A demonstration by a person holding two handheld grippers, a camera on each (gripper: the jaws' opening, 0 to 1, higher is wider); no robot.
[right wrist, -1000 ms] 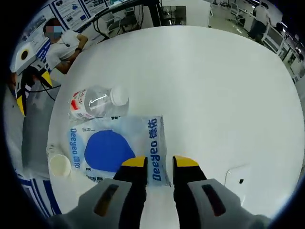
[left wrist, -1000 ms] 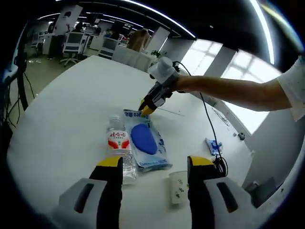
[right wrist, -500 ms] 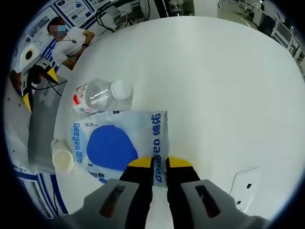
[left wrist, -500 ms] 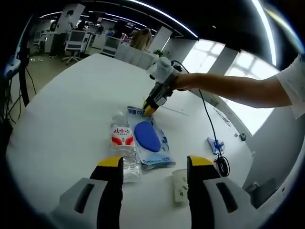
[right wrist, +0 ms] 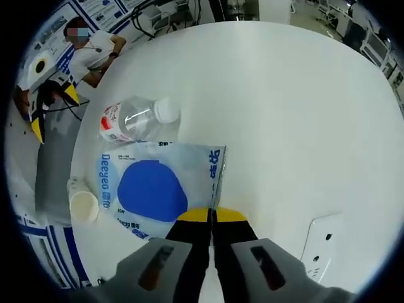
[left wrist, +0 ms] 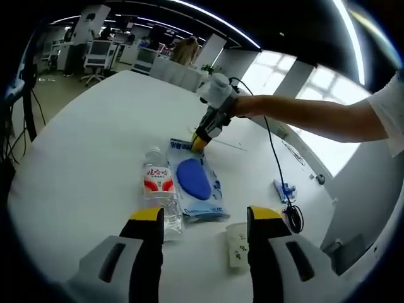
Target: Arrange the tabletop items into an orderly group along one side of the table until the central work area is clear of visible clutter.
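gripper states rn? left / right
Left gripper: open, holding nothing, hovering over the bottle and paper cup.
Right gripper: shut on the edge of the blue-and-white packet.

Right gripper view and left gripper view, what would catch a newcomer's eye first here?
The pale plastic packet with a big blue oval lies mid-table, and the right gripper is shut on its near edge. Beside the packet lies a clear water bottle with a red label, and a white paper cup stands near the open left gripper.
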